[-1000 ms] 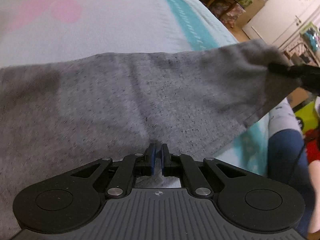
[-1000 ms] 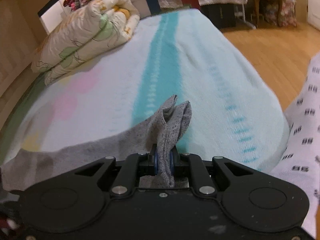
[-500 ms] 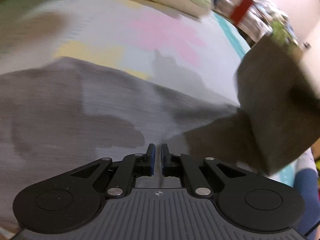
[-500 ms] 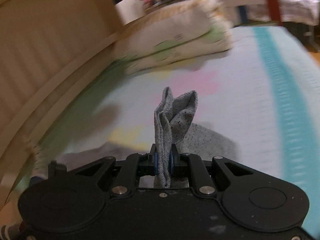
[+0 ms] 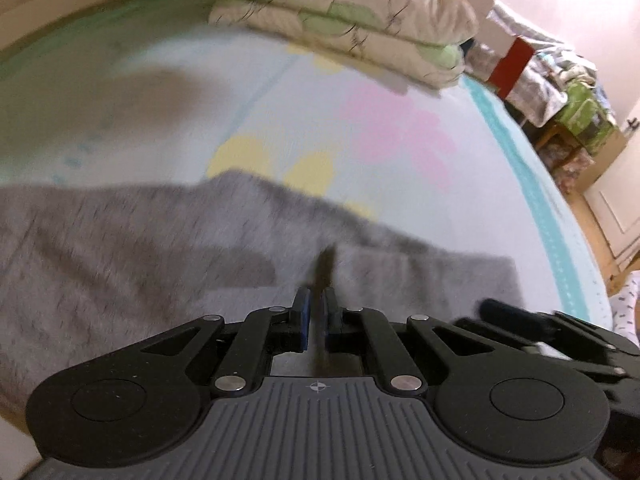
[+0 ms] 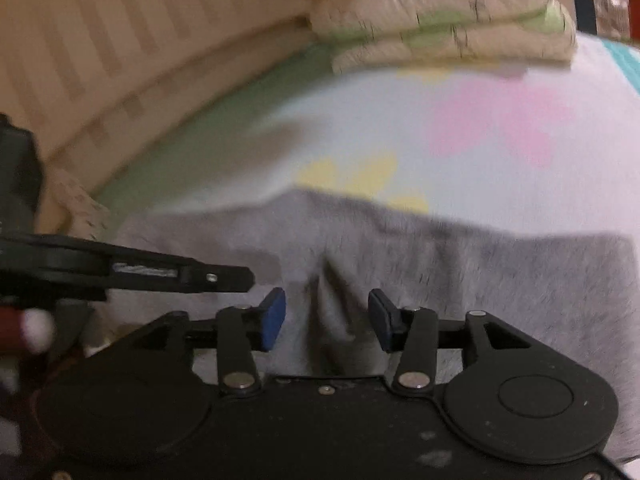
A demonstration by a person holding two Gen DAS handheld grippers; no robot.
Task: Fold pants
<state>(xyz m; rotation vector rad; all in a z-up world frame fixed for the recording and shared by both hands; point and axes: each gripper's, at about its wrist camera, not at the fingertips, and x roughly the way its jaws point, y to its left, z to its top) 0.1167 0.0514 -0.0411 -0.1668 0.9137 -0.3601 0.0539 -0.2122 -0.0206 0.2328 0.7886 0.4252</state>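
Note:
Grey pants [image 5: 160, 248] lie across the pastel bed sheet [image 5: 200, 100], one part laid over the other. My left gripper [image 5: 316, 300] is shut on a thin upright edge of the grey cloth. In the right wrist view the pants [image 6: 500, 280] fill the foreground. My right gripper [image 6: 327, 312] has its jaws opening; a loose ridge of cloth stands between the blue pads [image 6: 274, 316] without touching them. The left gripper [image 6: 200, 276] reaches in from the left, close beside the right one. In the left wrist view the right gripper [image 5: 520, 316] shows at the lower right.
A folded floral quilt [image 5: 340, 20] lies at the far end of the bed, also seen as the quilt [image 6: 440, 20]. A wooden slatted bed frame [image 6: 120, 40] runs along the left. Furniture and boxes [image 5: 580, 112] stand past the bed's right edge, with a patterned trouser leg [image 5: 628, 300] beside it.
Both grippers have carried the grey cloth across the bed towards the wooden frame. The right gripper's jaws have spread and let go of the fold they pinched. The left stays shut on its edge.

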